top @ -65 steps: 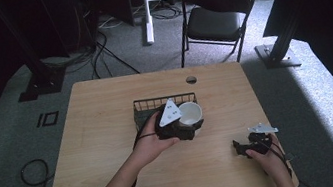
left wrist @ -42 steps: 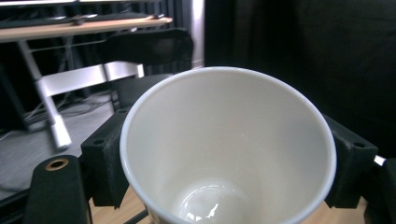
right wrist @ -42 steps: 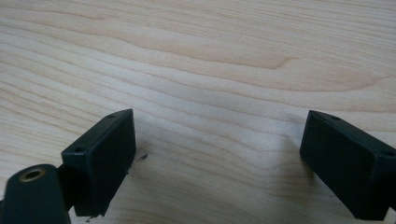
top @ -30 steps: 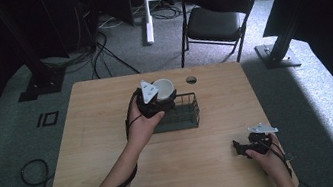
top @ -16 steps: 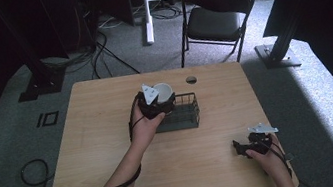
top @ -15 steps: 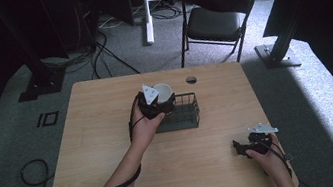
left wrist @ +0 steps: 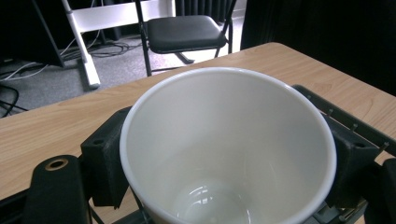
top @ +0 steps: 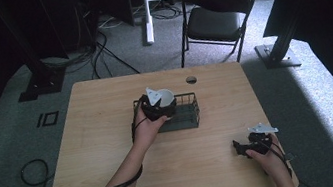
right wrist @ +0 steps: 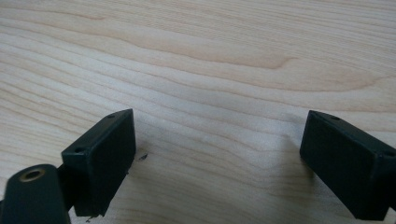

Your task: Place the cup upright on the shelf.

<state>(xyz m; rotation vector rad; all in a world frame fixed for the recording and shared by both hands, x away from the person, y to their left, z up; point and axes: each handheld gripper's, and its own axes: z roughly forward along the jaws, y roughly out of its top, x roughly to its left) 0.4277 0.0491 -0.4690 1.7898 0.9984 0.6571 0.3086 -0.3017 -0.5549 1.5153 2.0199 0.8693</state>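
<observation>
I have my left tool [top: 159, 106] clamped on a white cup [top: 165, 97]; in the left gripper view its 2 black jaws press the cup's [left wrist: 224, 154] outer wall from either side, and the cup's mouth faces the camera, showing an empty inside. From the high view the cup sits over the left end of the wire basket [top: 186, 116], which stands near the middle of the worktop [top: 100, 134]. I think the cup is held just above the basket rather than resting in it, but that angle is too poor to be sure.

My right tool [top: 244, 147] lies low on the worktop, well to the right of the basket and nearer me. In the right gripper view its jaws stand wide apart over bare wood grain [right wrist: 210, 70], gripping nothing.

Beyond the basket, off the worktop, stands a black chair [top: 213, 20].
</observation>
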